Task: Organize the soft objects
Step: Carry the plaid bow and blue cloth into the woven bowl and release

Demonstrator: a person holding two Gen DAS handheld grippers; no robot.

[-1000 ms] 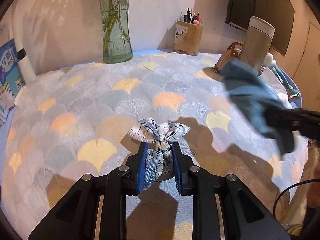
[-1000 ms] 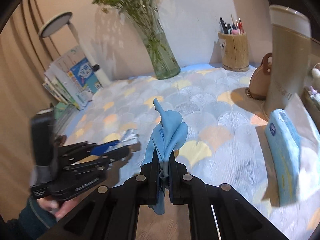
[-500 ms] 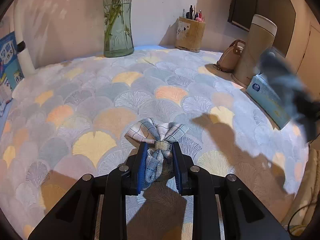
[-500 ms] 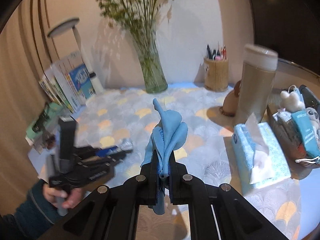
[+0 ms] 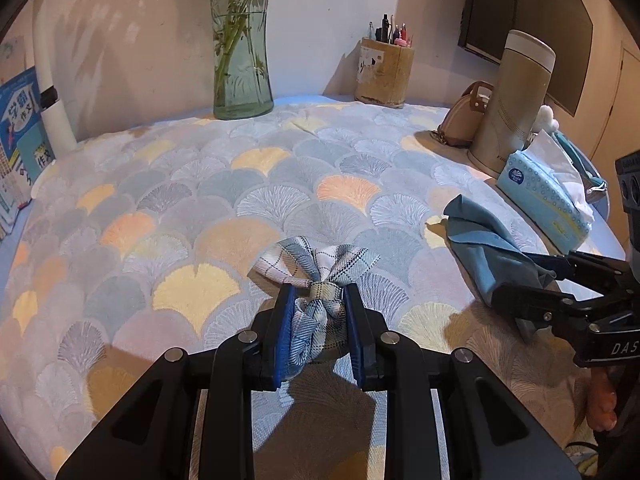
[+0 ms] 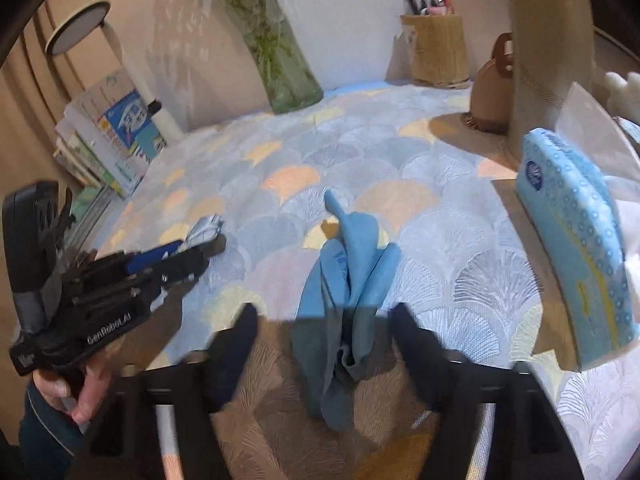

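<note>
A blue-and-white plaid bow rests on the fan-patterned tablecloth, and my left gripper is shut on its knot and lower part. In the right wrist view the same bow sticks out of the left gripper at the left. A crumpled blue cloth lies on the table between the fingers of my right gripper. Its jaws are opening and the pads stand clear of the cloth. The left wrist view shows that cloth at the right, with the right gripper around its near end.
A glass vase with stems and a pen holder stand at the back. A tall beige flask, a small brown bag and a blue tissue pack crowd the right edge. Books lean at the left.
The right gripper came down to the table with the blue cloth and spread its jaws, leaving the cloth lying on the tablecloth. The left gripper kept still, shut on the bow.
</note>
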